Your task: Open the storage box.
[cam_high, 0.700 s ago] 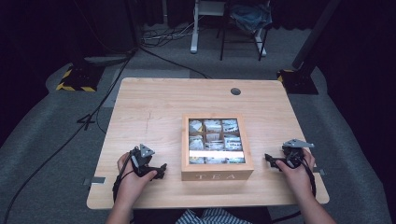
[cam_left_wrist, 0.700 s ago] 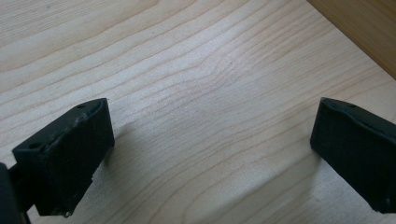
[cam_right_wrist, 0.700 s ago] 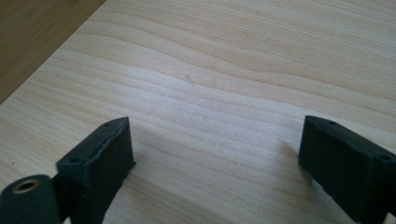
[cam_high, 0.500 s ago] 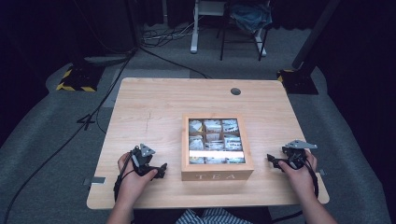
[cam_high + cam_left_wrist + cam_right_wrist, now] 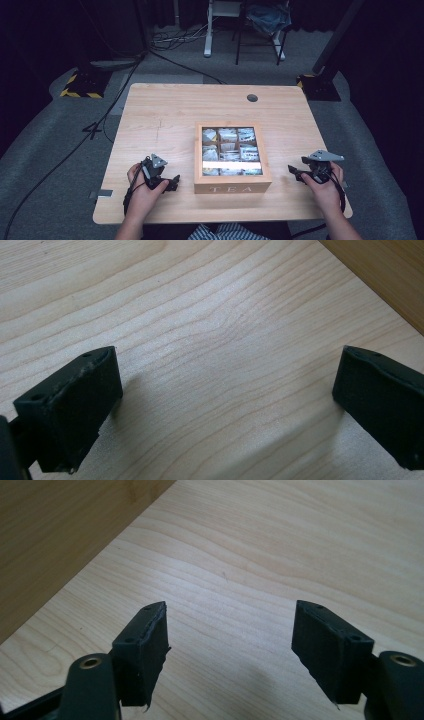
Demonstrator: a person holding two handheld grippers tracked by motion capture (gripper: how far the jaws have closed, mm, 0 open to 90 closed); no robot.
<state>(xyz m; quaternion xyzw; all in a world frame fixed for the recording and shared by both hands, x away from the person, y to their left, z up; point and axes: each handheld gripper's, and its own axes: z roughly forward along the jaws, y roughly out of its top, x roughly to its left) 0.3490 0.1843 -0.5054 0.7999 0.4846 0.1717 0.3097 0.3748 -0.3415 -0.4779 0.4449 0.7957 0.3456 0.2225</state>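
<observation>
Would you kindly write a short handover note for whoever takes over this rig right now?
Left gripper: open, empty, on the table left of the tea box.
Right gripper: open, empty, right of the box.
Box: near the table's front edge, lid closed, tea bags visible through its window.
Done: nothing visibly started; neither gripper touches the box.
Left: likely opening the lid and handling the bags.

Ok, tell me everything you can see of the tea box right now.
The tea box is a square box of light wood, with TEA lettered on its front wall. Through its top, compartments of pale tea bags show; a bright glare band crosses the front row. It sits flat on the table, near the front edge, between the left gripper and the right gripper. Neither touches it; both stand open.
</observation>
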